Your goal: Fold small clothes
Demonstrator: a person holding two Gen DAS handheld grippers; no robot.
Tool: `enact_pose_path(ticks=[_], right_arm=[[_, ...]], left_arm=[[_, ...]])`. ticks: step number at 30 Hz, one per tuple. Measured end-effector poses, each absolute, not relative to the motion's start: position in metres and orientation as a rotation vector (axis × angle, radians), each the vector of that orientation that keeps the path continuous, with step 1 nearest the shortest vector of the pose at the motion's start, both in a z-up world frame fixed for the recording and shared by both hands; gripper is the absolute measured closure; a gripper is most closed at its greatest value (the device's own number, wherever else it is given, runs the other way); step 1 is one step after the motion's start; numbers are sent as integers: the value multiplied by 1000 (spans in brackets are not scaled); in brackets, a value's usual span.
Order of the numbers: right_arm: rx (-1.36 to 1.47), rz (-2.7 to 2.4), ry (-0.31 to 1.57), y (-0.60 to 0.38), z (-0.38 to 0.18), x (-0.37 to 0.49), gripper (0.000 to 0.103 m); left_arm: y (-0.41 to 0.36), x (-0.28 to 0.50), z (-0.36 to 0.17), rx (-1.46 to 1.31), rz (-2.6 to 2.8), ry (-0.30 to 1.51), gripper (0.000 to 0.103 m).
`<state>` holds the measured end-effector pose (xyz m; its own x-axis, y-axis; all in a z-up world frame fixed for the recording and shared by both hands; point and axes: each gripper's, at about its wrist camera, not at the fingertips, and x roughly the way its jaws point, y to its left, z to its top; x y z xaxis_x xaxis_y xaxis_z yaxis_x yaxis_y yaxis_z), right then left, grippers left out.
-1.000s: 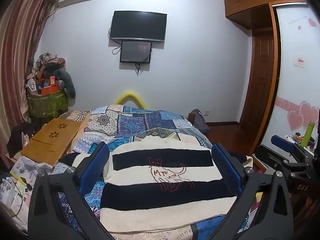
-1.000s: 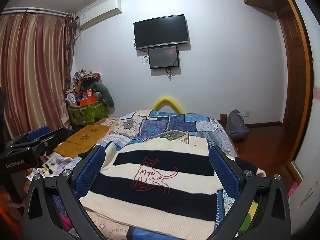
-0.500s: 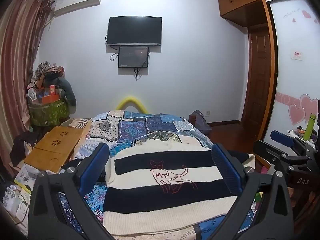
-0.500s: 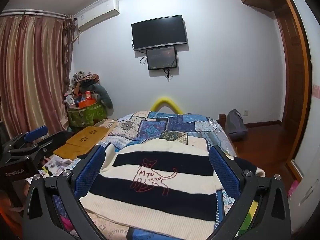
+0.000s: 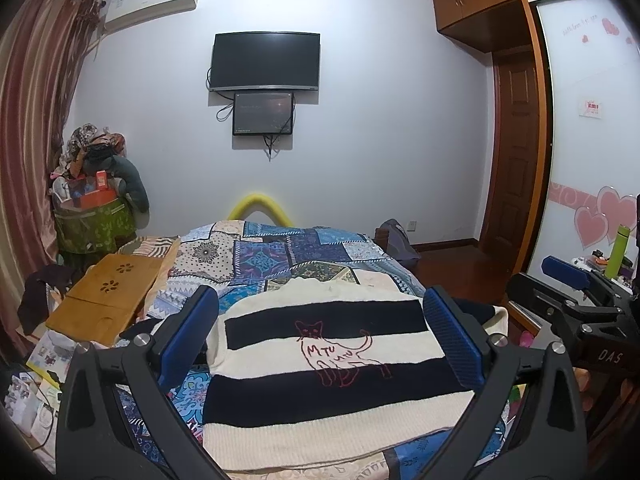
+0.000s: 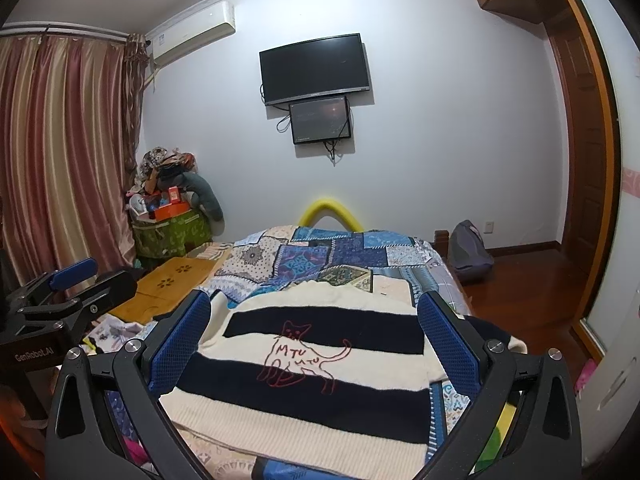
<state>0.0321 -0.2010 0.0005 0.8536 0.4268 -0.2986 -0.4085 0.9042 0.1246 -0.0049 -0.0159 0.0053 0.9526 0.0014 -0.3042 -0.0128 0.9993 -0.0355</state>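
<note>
Sweater [image 5: 328, 364]: flat on bed [image 5: 280, 252], you folded nothing yet.
Tools: left [image 5: 320, 340] and right [image 6: 316, 344] spread, empty, at 6 o'clock.

1 striped sweater [image 5: 332, 364], 2 wall screens [image 5: 265, 61] (stacked), 1 lap desk [image 5: 106, 300]

Cream-and-navy striped knit sweater [image 5: 320, 364] lay flat on the near end of the blue patchwork quilt [image 5: 280, 256]. Left gripper [image 5: 320, 340] and right gripper [image 6: 316, 344] hovered side by side above its near edge, jaws wide, apart from it. Wooden lap tray [image 5: 106, 300] sat left of the quilt. Black wall-mounted TV [image 5: 266, 62] hung behind the bed; grey backpack [image 6: 468, 250] stood on the floor right of it.
</note>
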Motion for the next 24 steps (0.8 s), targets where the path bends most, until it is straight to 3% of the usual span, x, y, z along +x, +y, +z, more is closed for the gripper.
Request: enact_pose_path(ticks=[24], right_arm=[[53, 436, 324, -202, 3, 30, 0]], left_arm=[[-15, -3, 3, -43, 4, 306, 0]])
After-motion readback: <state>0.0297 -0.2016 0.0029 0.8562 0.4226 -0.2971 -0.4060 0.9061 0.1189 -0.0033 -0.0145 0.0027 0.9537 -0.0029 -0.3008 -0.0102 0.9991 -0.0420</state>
